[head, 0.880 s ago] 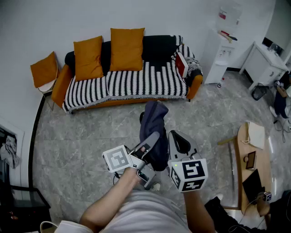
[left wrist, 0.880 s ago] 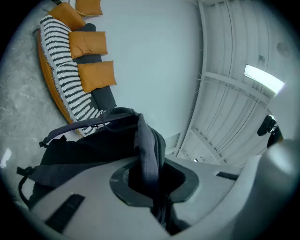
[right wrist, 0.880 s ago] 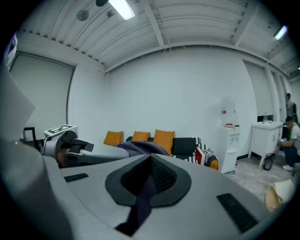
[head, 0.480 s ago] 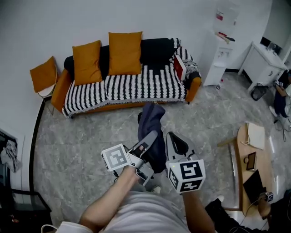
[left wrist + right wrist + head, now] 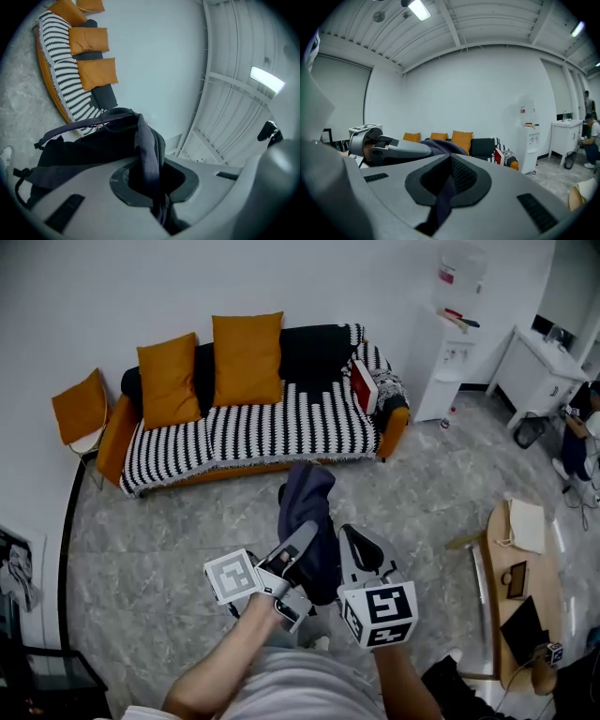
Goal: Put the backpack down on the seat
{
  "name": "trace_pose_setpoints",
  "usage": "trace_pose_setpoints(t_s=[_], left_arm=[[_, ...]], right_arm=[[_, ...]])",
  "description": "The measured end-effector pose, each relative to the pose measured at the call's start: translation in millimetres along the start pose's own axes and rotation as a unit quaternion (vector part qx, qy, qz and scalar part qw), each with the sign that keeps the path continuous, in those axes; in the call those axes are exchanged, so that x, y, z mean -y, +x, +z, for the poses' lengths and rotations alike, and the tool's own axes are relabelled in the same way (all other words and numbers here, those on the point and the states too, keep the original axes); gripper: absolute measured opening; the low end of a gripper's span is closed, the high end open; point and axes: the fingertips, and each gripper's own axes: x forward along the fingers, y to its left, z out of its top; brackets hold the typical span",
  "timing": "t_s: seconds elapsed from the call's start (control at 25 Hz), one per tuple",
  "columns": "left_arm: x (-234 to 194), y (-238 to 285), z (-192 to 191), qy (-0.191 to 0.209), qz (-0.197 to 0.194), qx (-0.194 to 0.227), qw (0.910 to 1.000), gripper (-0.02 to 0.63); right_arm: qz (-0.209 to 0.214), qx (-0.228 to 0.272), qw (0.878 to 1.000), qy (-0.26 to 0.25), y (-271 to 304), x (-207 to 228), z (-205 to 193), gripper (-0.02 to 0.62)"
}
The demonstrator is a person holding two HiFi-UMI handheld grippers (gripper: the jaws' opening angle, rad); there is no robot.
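Observation:
A dark navy backpack hangs in the air over the grey floor, in front of the striped sofa. My left gripper is shut on one of its straps; the pack's body hangs to the left in the left gripper view. My right gripper is shut on another strap, which runs down between its jaws. The sofa's seat carries two orange cushions at the left, a black cushion and a red thing at the right end.
An orange chair stands left of the sofa. A white water dispenser and a white desk stand at the back right, with a person near them. A wooden table is at my right.
The sofa has slid a little left and lower in the head view and looks slightly nearer. Both grippers keep their hold on the backpack straps.

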Motion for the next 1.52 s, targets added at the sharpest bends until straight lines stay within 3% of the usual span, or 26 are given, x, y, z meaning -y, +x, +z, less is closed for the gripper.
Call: trace_pose_setpoints(t_s=[0.36,1.04,1.52], left_arm=[[-38.9,44.9,61.4,-0.025,0.004,-0.020,0.9995,0.028],[-63.6,117.1,207.8,-0.035,-0.014,-0.070,0.9968,0.028],[-86.7,155.0,258.8,-0.042,-0.023,-0.078,0.9958,0.028]], right_arm=[[-0.007,-0.007,1.000,0.010,82.1,24.8,14.7,0.003],[-0.051,-0.027,0.998,0.019,237.2,41.2,57.3,0.003],[-0.059,-0.032,0.998,0.018,296.1,59.4,65.9,0.003]])
